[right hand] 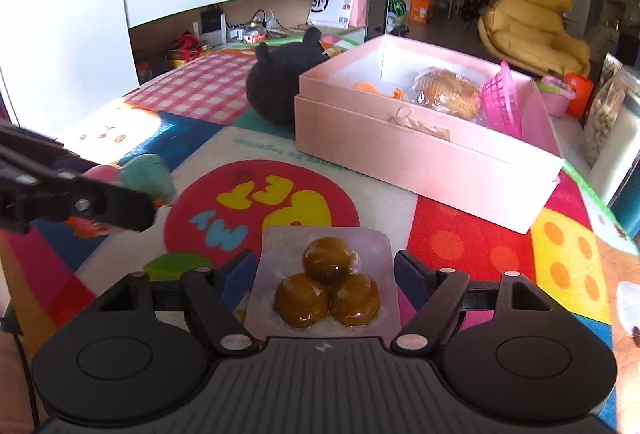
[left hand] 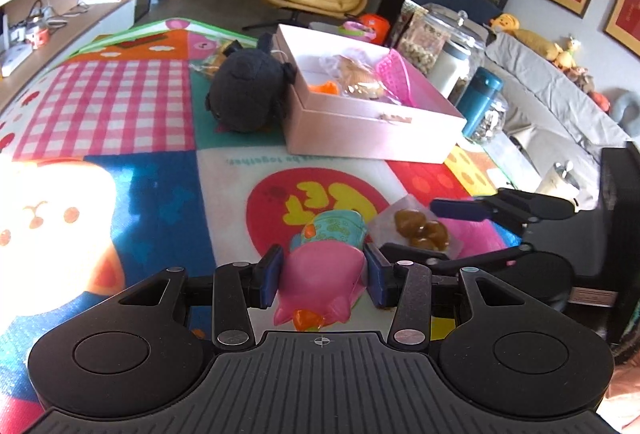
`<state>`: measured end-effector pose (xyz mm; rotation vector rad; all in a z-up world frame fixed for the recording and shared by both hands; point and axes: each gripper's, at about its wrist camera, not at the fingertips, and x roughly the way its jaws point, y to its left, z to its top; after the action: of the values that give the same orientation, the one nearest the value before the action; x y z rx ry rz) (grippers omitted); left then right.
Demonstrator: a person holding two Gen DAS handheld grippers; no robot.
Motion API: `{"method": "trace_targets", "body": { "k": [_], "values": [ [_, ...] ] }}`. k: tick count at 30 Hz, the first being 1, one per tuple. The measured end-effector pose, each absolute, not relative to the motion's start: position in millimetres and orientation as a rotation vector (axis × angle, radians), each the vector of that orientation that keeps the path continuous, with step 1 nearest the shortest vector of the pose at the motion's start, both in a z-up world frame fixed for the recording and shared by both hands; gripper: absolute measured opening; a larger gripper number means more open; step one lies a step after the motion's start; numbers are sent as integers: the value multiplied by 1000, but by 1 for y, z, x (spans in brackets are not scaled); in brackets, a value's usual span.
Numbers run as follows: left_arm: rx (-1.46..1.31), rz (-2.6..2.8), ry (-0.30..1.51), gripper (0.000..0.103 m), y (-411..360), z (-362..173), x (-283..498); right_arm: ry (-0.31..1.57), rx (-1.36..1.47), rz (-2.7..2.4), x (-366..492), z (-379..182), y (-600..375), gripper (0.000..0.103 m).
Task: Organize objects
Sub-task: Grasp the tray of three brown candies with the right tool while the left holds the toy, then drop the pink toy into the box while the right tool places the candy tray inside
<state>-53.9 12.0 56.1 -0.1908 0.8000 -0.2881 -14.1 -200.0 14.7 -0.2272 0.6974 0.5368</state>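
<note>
My left tongs [left hand: 325, 276] are clamped on a pink and teal toy figure [left hand: 326, 266] above the play mat [left hand: 160, 194]. My right tongs [right hand: 325, 276] stand open on either side of a clear pack of three brown glazed balls [right hand: 326, 286], pads clear of it; the pack lies on the mat at the edge of a red circle lettered "MY PET" [right hand: 276, 202]. Past the circle runs small teal print, only partly legible as "be together". The open pink box [right hand: 420, 150] sits toward the mat's far edge, a black plush [right hand: 280, 82] beside it. A package marked "SF" [right hand: 332, 8] stands on the shelf beyond.

The black plush toy [right hand: 280, 90] is partly hidden behind the pink box [right hand: 420, 154].
</note>
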Motion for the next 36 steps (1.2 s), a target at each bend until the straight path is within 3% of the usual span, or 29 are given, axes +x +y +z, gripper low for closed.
{"method": "trace_targets", "body": {
  "k": [7,18,22,26,36],
  "values": [
    [-138,-307,770,47,-5,67,-51,601,-180,541,-44,46,-223,76],
    [-184,-352,360,49,-51,140,50,514,-99,486,-54,62,-245,76],
    [-60,-298,412,50,-82,114,89,519,-74,444,-53,62,-254,76],
    [-167,-276,413,50,-70,99,90,520,-51,420,-53,61,-266,76],
    [-201,-356,551,50,-17,60,-4,483,-41,409,-13,96,-266,76]
  ]
}}
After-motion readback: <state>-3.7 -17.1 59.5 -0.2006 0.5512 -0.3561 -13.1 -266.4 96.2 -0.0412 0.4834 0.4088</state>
